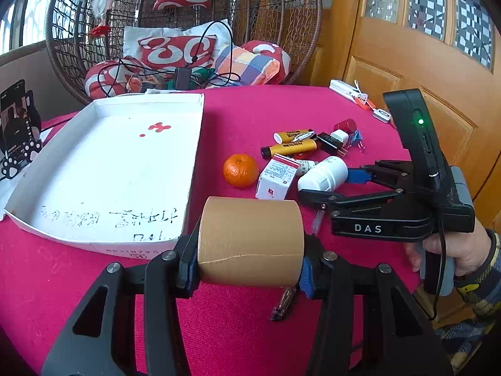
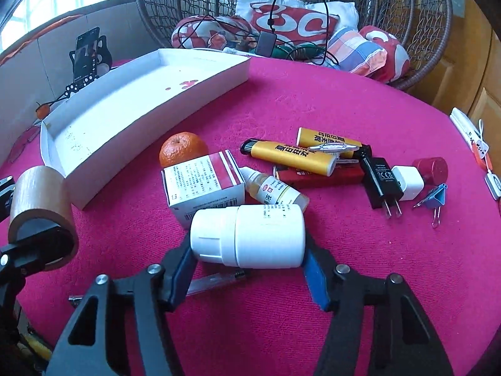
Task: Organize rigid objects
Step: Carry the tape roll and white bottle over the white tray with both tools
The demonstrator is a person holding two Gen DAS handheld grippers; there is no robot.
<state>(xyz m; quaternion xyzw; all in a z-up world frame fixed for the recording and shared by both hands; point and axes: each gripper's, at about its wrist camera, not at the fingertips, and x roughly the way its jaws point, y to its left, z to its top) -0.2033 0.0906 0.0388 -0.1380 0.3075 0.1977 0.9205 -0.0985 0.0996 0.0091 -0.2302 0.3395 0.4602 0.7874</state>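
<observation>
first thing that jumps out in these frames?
The tape roll clamped in the left gripper, close to the lens, and the white bottle lying between the right gripper's pads. Behind them, the white tray sits on the left of the pink tablecloth, with an orange and a clutter of small items to its right.

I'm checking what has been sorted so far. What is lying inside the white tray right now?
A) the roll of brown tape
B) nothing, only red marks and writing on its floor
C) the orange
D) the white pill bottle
B: the white tray holds no object; the roll of brown tape is in the left gripper, and the white pill bottle sits between the right gripper's pads.
</observation>
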